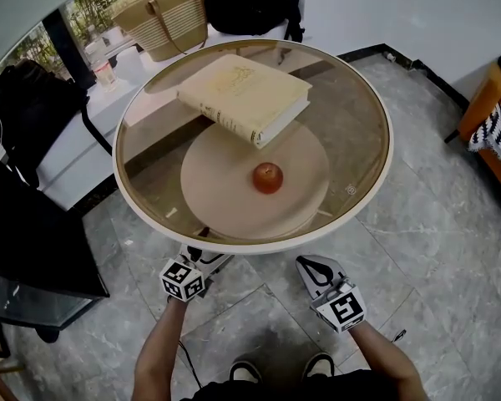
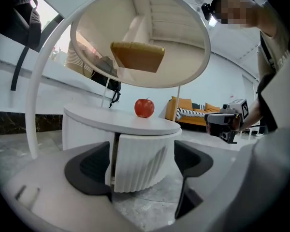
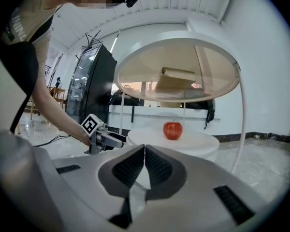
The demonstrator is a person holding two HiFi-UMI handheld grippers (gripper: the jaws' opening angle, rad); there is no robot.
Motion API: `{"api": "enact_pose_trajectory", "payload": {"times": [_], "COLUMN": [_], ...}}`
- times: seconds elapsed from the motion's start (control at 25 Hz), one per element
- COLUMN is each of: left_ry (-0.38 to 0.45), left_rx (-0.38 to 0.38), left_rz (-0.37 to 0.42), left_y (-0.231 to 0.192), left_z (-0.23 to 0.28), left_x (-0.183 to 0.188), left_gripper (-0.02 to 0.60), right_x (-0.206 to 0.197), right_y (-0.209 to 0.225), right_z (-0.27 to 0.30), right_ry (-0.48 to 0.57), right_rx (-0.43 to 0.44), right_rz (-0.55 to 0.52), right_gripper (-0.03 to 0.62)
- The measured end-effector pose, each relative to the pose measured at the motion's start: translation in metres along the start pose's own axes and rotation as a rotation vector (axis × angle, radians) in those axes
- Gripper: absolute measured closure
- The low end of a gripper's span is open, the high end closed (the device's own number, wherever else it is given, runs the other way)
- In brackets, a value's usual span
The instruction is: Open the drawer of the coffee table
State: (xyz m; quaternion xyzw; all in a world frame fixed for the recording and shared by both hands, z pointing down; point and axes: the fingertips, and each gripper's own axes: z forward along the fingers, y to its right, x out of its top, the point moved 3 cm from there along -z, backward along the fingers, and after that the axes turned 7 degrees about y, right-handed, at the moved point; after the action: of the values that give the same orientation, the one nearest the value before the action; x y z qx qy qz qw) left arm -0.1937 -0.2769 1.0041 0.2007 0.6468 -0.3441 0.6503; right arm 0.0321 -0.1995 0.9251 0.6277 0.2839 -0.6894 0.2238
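Note:
The round coffee table [image 1: 377, 186] has a glass top with a cream book [image 1: 246, 97] on it. On its lower round shelf [image 1: 217, 182] sits a red apple [image 1: 267, 177]. In the left gripper view the ribbed white drawer front [image 2: 140, 158] curves out under the shelf, with a dark gap along its left edge. My left gripper [image 2: 141, 167] is open, its dark pads [image 2: 89, 168] on either side of that front. In the head view the left gripper [image 1: 196, 259] reaches under the table's near rim. My right gripper [image 1: 316, 266] hangs just right of it, shut and empty [image 3: 144, 163].
A tan striped tote [image 1: 163, 19] and a black backpack [image 1: 250, 2] sit on a white bench [image 1: 79, 140] behind the table. A black bag [image 1: 25, 107] and a dark cabinet [image 1: 25, 249] stand at the left, an orange sofa [image 1: 493, 107] at the right. Grey marble floor surrounds the table.

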Motion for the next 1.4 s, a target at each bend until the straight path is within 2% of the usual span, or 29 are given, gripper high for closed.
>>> {"api": "enact_pose_trajectory", "payload": {"times": [0.2,0.28,0.36,0.6,0.76,1.0,1.4], "left_ry": [0.053,0.061,0.055,0.046,0.006,0.015,0.063], "left_rx": [-0.031,-0.063,-0.078,-0.108,-0.135,-0.097,-0.058], "left_rz": [-0.055,-0.047,-0.031,-0.066,-0.019,-0.006,-0.082], "left_y": [0.002,0.009,0.011,0.011,0.021,0.039,0.072], "left_z": [-0.002,-0.001,0.0,-0.004,-0.012,-0.027,-0.055], "left_x": [0.002,0.003,0.003,0.004,0.0,-0.006,-0.013], "left_gripper": [0.163,0.164,0.164,0.164,0.167,0.175,0.19], "right_x": [-0.005,-0.007,-0.009,-0.009,-0.006,0.003,0.011], "right_y": [0.001,0.003,0.005,0.002,-0.002,-0.006,-0.007], "right_z": [-0.002,-0.004,-0.005,-0.001,0.004,0.005,-0.009], "right_ry": [-0.014,-0.015,-0.015,-0.014,-0.003,0.011,0.031], "right_rx": [-0.005,-0.011,-0.018,-0.01,0.01,0.017,-0.014], "right_rz": [-0.003,0.005,0.012,0.023,0.013,0.016,0.035], "right_gripper": [0.589,0.589,0.589,0.589,0.589,0.589,0.589]}}
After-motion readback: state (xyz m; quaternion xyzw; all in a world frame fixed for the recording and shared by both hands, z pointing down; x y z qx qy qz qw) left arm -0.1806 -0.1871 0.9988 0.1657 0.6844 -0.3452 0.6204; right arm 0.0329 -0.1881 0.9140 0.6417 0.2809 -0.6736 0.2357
